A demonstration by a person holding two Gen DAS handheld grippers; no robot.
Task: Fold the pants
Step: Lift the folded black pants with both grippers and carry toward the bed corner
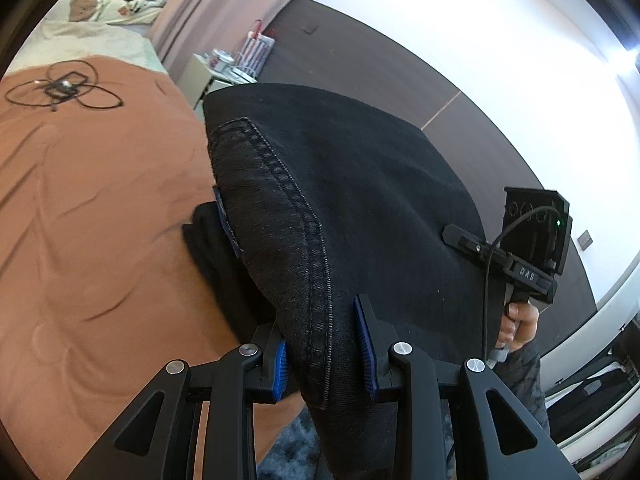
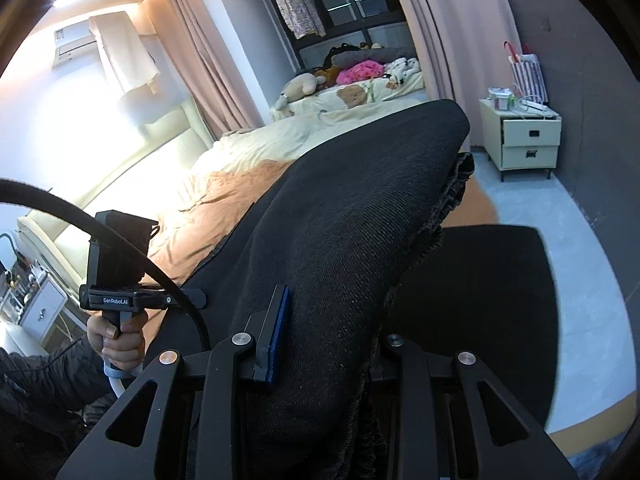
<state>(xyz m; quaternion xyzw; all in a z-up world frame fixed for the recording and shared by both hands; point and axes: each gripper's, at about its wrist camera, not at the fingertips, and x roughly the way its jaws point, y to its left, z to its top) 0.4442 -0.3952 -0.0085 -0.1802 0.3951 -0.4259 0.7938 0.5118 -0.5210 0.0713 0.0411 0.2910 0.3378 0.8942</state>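
Black pants [image 1: 360, 200] hang lifted above the bed as a thick folded bundle, a stitched seam running down toward my left gripper [image 1: 324, 356]. Its blue pads [image 1: 366, 344] are shut on that seam edge. In the right wrist view the same pants [image 2: 352, 220] drape over my right gripper [image 2: 328, 340], which is shut on the cloth; one blue pad [image 2: 278, 332] shows and the other is under fabric. More black cloth [image 2: 500, 300] lies flat on the bed below. A hand [image 1: 520, 320] grips the right tool's handle, and another hand [image 2: 116, 340] the left's.
A brown blanket [image 1: 100, 220] covers the bed, with a coiled black cable [image 1: 60, 88] on it. Stuffed toys [image 2: 360, 70] and cream bedding lie at the far end. A cream bedside cabinet [image 2: 528, 140] stands by the dark wall, beside grey floor.
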